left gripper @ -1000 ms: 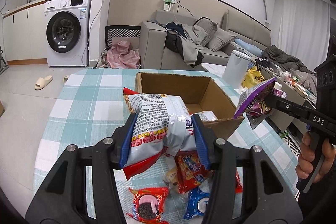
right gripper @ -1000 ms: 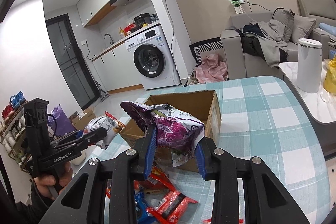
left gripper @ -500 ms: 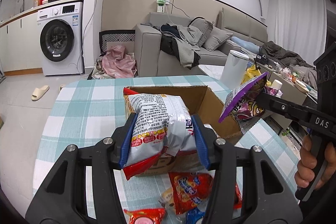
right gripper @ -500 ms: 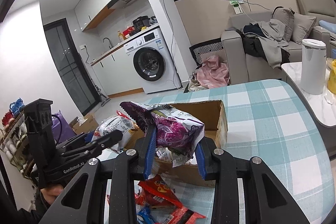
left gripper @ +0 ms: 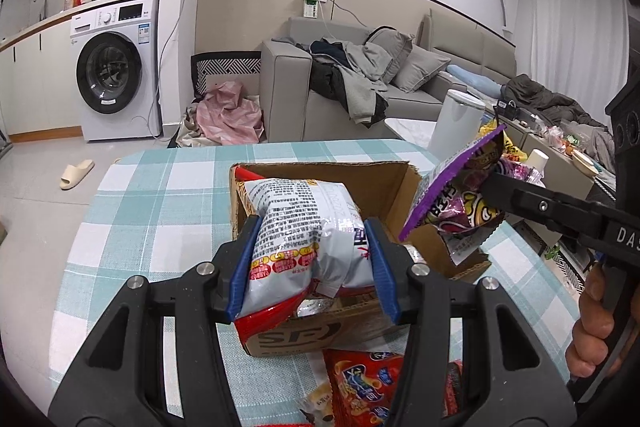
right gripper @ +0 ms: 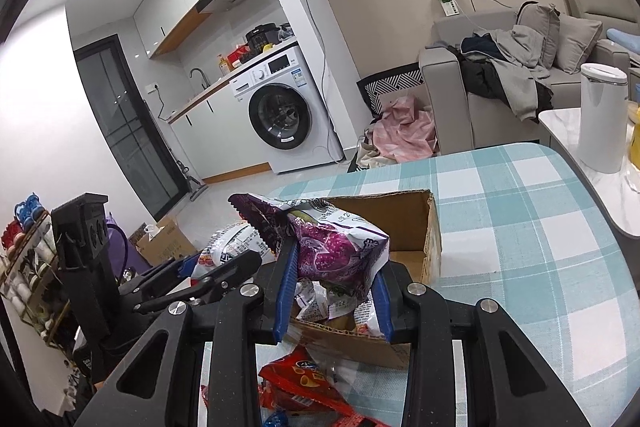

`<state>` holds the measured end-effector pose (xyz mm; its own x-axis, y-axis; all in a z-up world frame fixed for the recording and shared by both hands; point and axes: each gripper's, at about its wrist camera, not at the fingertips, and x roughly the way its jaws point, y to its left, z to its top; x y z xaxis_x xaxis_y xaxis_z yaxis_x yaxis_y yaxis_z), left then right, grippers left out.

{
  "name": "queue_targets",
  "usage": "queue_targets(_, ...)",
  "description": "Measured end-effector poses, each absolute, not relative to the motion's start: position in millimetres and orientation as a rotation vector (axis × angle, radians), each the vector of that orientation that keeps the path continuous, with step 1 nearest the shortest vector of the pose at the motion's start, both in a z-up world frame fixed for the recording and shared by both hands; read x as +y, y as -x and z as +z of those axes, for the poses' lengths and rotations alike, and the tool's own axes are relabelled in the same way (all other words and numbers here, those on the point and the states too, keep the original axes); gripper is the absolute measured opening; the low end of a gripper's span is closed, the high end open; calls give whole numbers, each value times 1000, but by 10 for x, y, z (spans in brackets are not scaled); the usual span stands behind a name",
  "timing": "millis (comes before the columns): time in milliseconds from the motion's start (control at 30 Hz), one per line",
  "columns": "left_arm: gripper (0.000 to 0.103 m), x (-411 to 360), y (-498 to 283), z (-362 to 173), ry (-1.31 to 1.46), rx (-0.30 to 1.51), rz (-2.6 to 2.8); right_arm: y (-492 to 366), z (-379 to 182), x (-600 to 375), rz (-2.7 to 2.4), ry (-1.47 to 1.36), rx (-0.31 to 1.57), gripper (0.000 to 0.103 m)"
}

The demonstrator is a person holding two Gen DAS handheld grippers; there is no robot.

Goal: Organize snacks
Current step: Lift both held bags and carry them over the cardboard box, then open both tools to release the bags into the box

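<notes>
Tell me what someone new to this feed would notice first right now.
The two snack bags held up over the cardboard box on the checked table: the left gripper clamps a white bag, and the right gripper clamps a purple bag. Below them, red packets lie loose on the table in front of the box.

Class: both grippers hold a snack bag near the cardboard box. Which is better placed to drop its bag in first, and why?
Left, probably. The left gripper holds the white bag directly over the cardboard box opening. The right gripper holds the purple bag nearer the box's side wall, partly outside.
</notes>
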<state>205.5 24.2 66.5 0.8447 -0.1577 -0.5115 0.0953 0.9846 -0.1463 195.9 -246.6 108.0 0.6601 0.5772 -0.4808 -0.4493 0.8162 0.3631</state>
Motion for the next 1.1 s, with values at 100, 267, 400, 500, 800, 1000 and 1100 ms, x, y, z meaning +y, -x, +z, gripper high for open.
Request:
queue_targets(100,48,268,-2131,615,118,556,-119,-2009,1050,-2423,579,-223,625,33)
queue_targets(267,48,295,-2243,528,124,571,-112,-2095,983,-2371,559,-231,639,33)
queue_targets(400,48,265,-2317,465,112,578,-101,-2187,916,-2327,554,-240,664,34)
queue_targets(500,49,229,-2366,413,96,583,-99,-2229,872,-2284,547,-229,674,34)
queue_targets(800,49,199,-2453,300,82,606,-98,-2408,748,-2242,534,-216,715,35)
queue_targets(1000,59,229,-2413,322,75,613,-110,-2407,773,-2226,565,-170,719,46)
queue_targets(1100,77,274,-2321,361,85,611,-113,-2366,818,-2264,549,-141,702,50)
